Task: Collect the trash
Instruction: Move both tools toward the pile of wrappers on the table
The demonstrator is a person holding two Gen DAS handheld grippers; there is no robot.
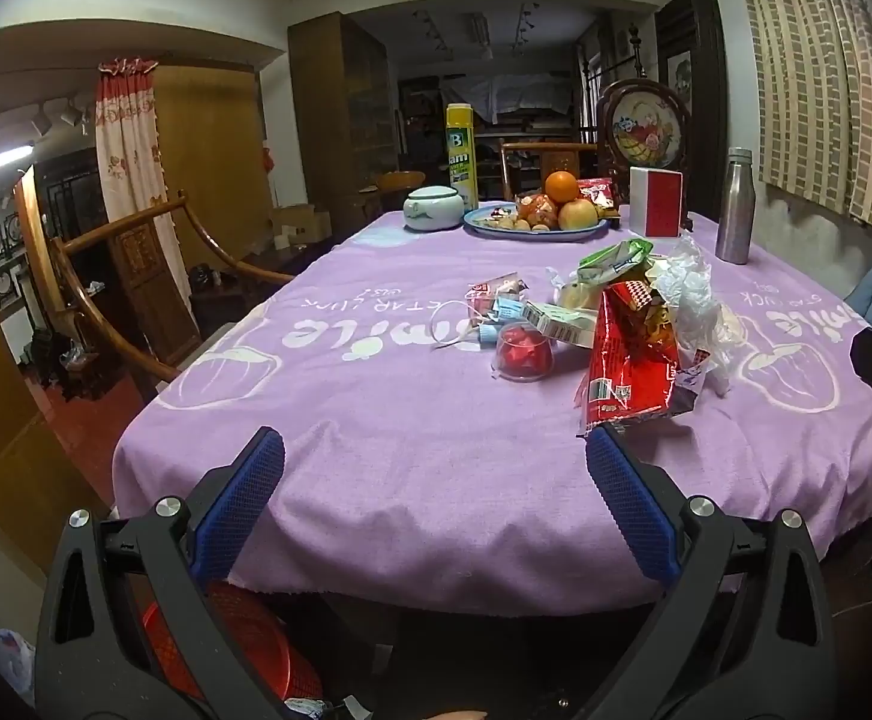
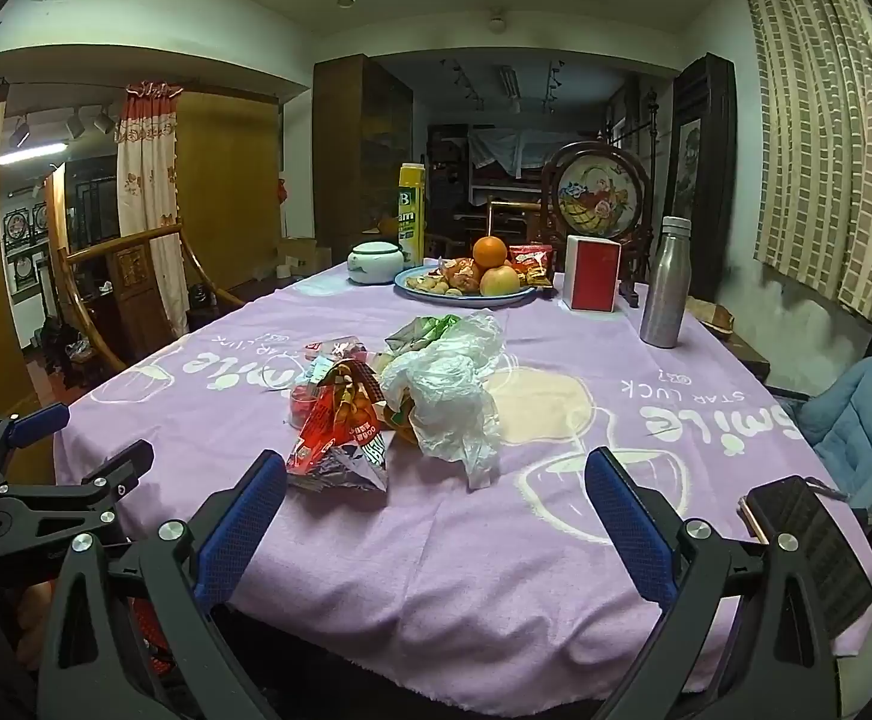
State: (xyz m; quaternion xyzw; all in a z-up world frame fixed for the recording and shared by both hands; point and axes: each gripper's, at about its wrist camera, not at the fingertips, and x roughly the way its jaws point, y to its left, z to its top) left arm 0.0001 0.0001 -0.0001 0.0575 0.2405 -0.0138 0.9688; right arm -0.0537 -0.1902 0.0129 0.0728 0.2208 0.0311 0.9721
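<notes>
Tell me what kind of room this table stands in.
Most likely a home dining room: a table under a purple tablecloth, a fruit plate at its far end, carved wooden chairs and curtains.

At the far end of the purple tablecloth [image 2: 376, 540] sit a fruit plate [image 2: 466, 298], a white lidded jar [image 2: 375, 262], a yellow can [image 2: 411, 210] and a red-and-white box [image 2: 592, 273]. A steel bottle [image 2: 667, 282] stands far right; a phone [image 2: 808, 534] lies near right.

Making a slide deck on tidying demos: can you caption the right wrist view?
Open right tongs hover over a purple tablecloth, facing a pile of wrappers.
</notes>
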